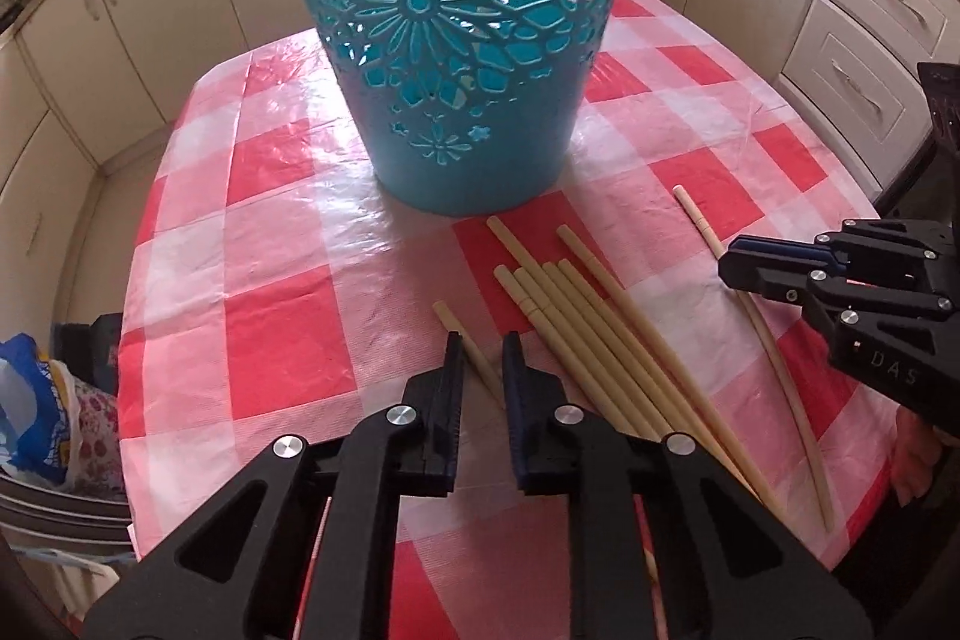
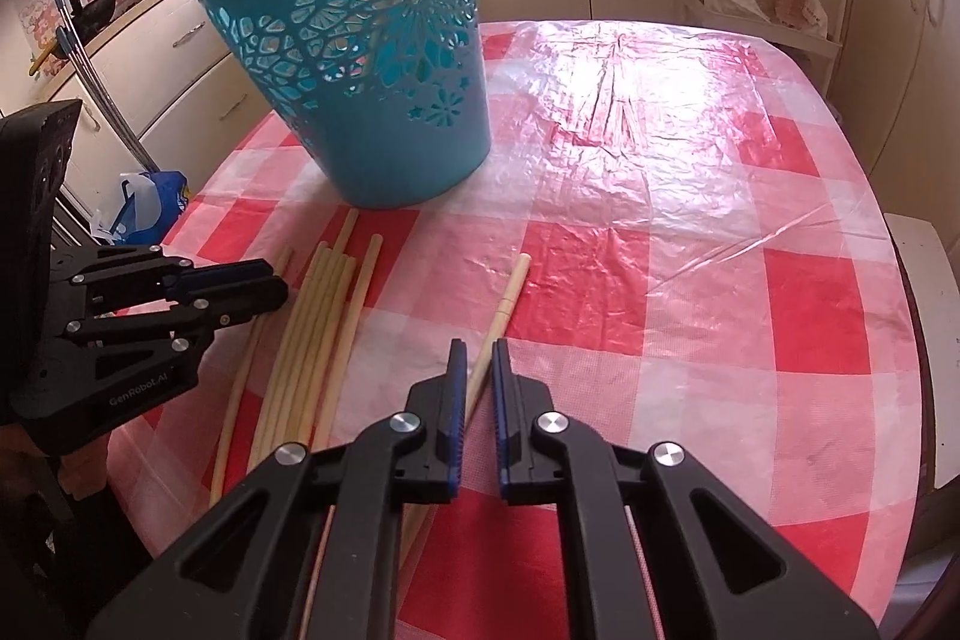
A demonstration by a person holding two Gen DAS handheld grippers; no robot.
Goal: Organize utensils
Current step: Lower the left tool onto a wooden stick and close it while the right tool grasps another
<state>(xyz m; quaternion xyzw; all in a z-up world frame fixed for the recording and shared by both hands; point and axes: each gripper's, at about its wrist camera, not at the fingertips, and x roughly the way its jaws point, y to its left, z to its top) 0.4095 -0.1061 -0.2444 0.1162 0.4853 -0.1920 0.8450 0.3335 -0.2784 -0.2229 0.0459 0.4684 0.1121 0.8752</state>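
Chopsticks, eight in all and pale cream, lie flat on a red-and-white checked tablecloth in front of one teal cut-out basket, which stands upright. Six of them form a loose bundle, side by side and touching, with their blunt ends pointing towards the basket's foot. The other two lie singly, one on each side of the bundle.

The left gripper straddles the leftmost chopstick. Its two fingers stand close together with the stick between them, though a sliver of cloth shows beside it, so I cannot tell whether the pads press on it.

The right gripper is closed down onto the rightmost chopstick, which nearly fills the narrow slot between its blue pads. Both grippers point steeply down at the table, with the bundle between them.
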